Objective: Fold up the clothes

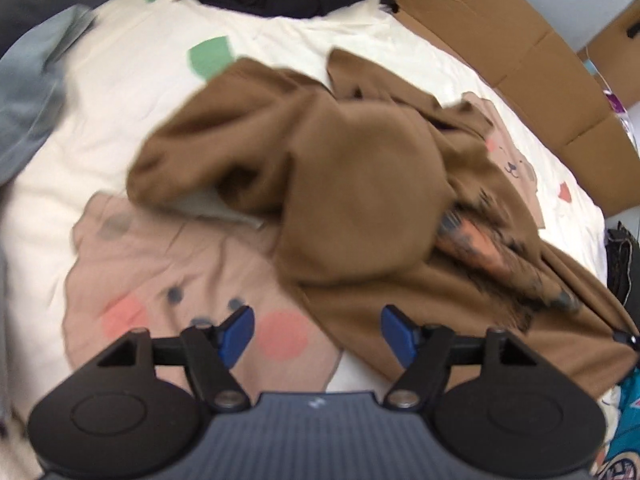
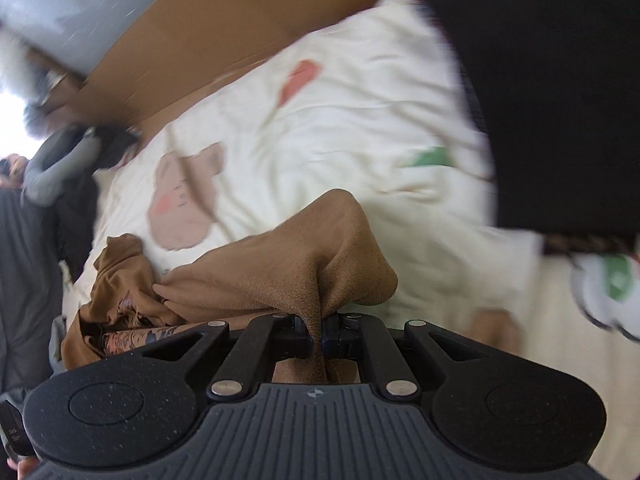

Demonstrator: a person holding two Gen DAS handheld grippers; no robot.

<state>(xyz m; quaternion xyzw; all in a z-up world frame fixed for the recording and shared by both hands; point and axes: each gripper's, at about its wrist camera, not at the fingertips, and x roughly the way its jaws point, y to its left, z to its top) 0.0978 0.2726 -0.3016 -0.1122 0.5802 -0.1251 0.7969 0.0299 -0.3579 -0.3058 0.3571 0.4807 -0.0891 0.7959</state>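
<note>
Right wrist view: right hand-held gripper point(image 2: 319, 334) clamped on a fold of the crumpled brown fabric garment point(image 2: 280, 264). Left hand-held gripper point(image 1: 317, 334) gapes wide, empty, above garment heaped mid-bed on cream printed bedsheet point(image 1: 120, 128).

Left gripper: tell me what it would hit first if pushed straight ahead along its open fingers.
Probably the crumpled brown garment, which lies right beyond the left gripper. The bear-print sheet shows between the fingers, so a low push might brush that first; depth is unclear.

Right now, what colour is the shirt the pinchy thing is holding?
Brown. The right gripper pinches the brown shirt; clearest in the right wrist view.
</note>
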